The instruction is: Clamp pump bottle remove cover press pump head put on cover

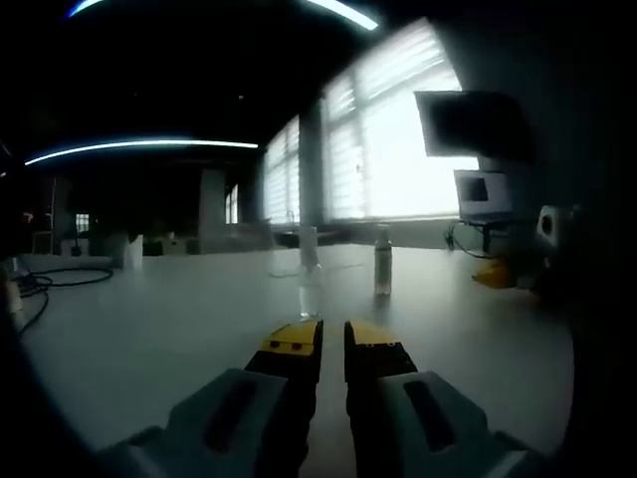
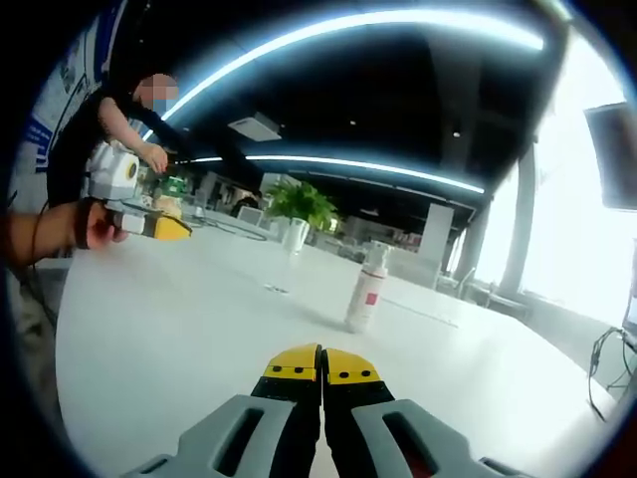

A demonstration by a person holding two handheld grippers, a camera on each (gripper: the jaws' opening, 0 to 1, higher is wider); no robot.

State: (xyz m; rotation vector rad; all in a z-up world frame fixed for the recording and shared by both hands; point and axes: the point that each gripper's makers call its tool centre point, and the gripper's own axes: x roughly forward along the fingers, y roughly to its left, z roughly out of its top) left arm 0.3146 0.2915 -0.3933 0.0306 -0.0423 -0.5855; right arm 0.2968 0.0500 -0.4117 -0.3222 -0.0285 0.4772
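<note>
White tabletop (image 1: 149, 339) spreads across both views, under a dark ceiling with long curved light strips (image 2: 378, 25). Left gripper view: bright blinded windows (image 1: 398, 139) stand behind the table; cables (image 1: 60, 281) trail at the far left edge. My left gripper (image 1: 333, 339) rises from the bottom, yellow-tipped jaws narrowed to a slim gap, holding nothing. Ahead and slightly right of it the pump bottle (image 1: 382, 261) stands upright on the table, well apart from the jaws — a clear glass (image 1: 310, 249) stands to its left. A laptop (image 1: 485, 197) sits further right.

Right gripper view: a person (image 2: 109, 129) leans at the far left edge of the table. A potted plant (image 2: 297, 209) stands mid-table. My right gripper (image 2: 322, 366) has its jaws pressed together, empty. The bottle (image 2: 365, 289) — white, pink label, clear cover on top — stands ahead, just right of the jaw line.
</note>
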